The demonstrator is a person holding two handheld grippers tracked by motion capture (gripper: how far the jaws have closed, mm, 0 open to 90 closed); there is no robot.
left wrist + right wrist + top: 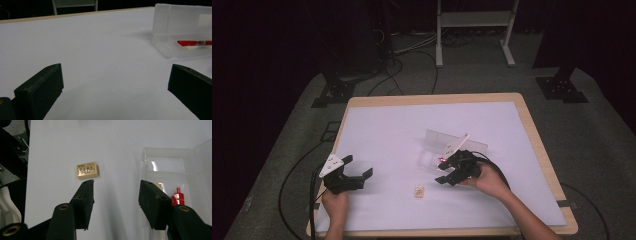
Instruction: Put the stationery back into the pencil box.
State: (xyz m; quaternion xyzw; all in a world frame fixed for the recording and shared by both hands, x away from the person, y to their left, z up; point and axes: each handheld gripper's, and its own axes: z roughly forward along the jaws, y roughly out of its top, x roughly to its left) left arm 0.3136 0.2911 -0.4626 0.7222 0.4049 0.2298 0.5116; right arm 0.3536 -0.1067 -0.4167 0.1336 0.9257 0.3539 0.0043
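High view: table (pixel 362 102) with a white sheet; clear plastic case (pixel 447 150) lies open near the middle, lid standing up behind its tray. Right gripper (pixel 451 174) sits just in front of the case, jaws parted and holding nothing, aimed left toward a small tan eraser (pixel 419 191) lying alone on the sheet, near but apart. Left gripper (pixel 357 175) rests well to the left, jaws wide, nothing between them. Left gripper view: both black jaws stand far apart over bare sheet; the case (pixel 180 30) is off to the right, and a red pen (pixel 192 43) lies in its tray. Right gripper view: jaws open with only white sheet in the gap; the eraser (pixel 87 170) lies flat just beyond the left jaw's tip, label up, off the centre line. The case tray (pixel 165 170) runs along the right, the red pen's end (pixel 178 198) showing beside the right jaw. Judgement: the eraser looks like the next pick, bound for the case. To do it well, shift the right gripper sideways until the eraser sits midway between the jaws, square the jaws to its long edges, come down until the tips nearly meet the sheet, then close gently; it is low and light, so a jaw that lands on its edge could push it away. Left gripper could steady the case if the tray slides.
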